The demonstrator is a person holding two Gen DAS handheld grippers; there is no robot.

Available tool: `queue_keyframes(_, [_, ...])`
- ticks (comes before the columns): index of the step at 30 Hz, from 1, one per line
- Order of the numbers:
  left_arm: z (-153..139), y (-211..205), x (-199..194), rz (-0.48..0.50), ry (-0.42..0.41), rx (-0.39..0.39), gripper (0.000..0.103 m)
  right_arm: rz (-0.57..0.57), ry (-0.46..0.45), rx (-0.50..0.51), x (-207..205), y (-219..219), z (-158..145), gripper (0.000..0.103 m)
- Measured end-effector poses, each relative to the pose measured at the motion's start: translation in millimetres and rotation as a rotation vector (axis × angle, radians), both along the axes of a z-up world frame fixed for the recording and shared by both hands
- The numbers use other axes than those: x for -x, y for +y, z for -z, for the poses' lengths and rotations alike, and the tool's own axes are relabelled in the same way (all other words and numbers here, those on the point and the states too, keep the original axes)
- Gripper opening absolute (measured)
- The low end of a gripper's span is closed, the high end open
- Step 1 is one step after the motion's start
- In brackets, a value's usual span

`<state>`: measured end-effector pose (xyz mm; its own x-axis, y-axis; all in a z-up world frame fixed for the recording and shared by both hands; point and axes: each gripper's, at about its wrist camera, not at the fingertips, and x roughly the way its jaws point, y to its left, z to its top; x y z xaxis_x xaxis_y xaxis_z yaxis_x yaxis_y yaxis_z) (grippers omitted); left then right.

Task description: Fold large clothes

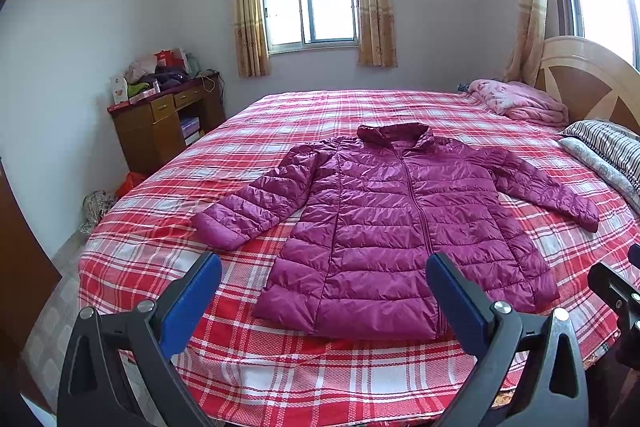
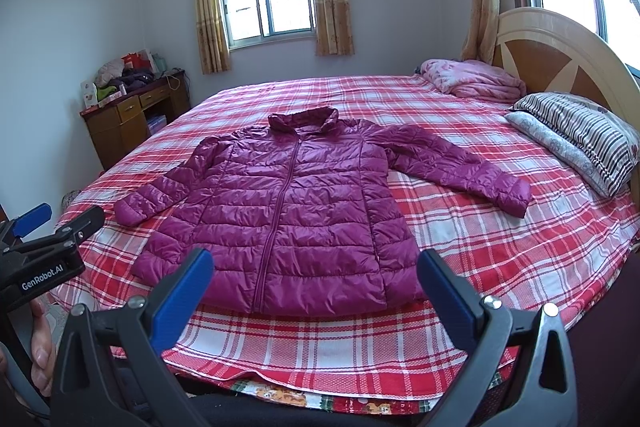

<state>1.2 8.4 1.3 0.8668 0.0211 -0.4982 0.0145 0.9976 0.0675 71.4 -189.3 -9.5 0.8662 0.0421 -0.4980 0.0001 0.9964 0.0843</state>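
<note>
A magenta quilted puffer jacket [image 1: 396, 219] lies flat and zipped on the red plaid bed [image 1: 280, 367], collar away from me, both sleeves spread out to the sides. It also shows in the right wrist view [image 2: 288, 211]. My left gripper [image 1: 324, 291] is open and empty, held above the near bed edge in front of the jacket's hem. My right gripper [image 2: 316, 287] is open and empty, also just short of the hem. The left gripper's body [image 2: 48, 247] shows at the left of the right wrist view.
A pink blanket [image 1: 520, 103] and striped pillows [image 2: 580, 139] lie by the wooden headboard [image 2: 560, 59] at the right. A cluttered wooden desk [image 1: 164, 123] stands at the far left by the wall. The bed sheet [image 2: 500, 247] surrounds the jacket.
</note>
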Motion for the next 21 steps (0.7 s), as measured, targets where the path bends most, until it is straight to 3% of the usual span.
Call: queue_keyframes(21, [-1.1,0.6,-0.1,-0.005,-0.004,0.0,0.102,0.0,0.007,-0.009,-0.7,-1.9,1.5,0.103])
